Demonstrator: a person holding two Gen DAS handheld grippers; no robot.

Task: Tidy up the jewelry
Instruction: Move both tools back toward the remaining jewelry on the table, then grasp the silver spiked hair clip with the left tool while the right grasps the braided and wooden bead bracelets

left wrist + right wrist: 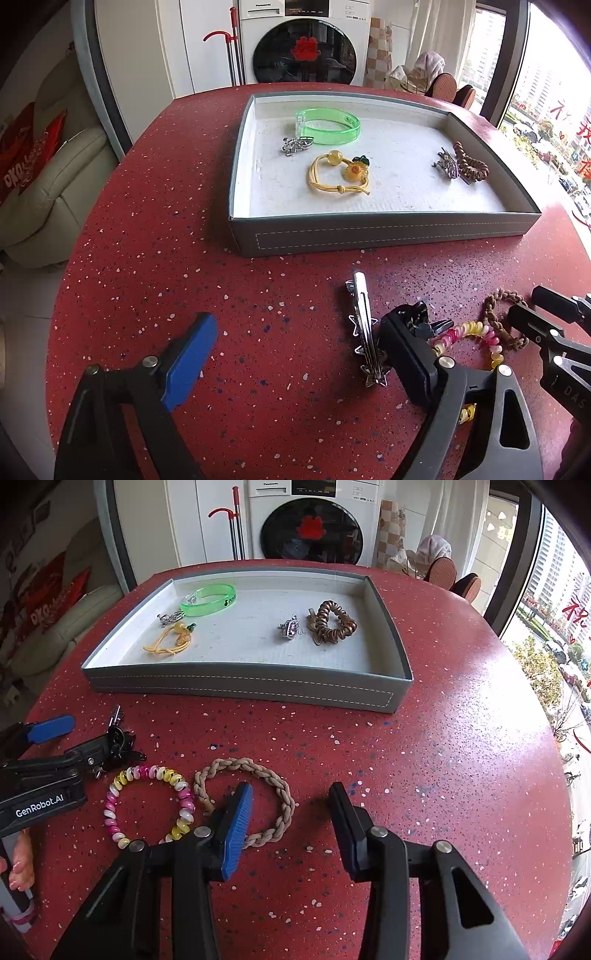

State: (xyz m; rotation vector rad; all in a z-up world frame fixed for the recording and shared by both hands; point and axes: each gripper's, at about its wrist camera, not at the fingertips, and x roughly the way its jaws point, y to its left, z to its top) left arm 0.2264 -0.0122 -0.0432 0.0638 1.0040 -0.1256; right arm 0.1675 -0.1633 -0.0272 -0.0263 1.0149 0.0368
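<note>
Jewelry waits beside the tray [236, 686]: right gripper [291, 812], parted, straddles the braided band's [284, 794] edge for a pinch; left gripper [295, 350] gapes empty over the star clip [365, 325].

Ties [149, 805] x4, clips [364, 325] x4, bangle [328, 125] x1

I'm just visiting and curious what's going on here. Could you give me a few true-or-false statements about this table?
1. The green bangle lies inside the grey tray. True.
2. The braided beige ring is in the tray. False: it lies on the red table.
3. The left gripper is shut. False: its jaws are wide apart.
4. The pink-and-yellow coil band lies beside the braided ring. True.
</note>
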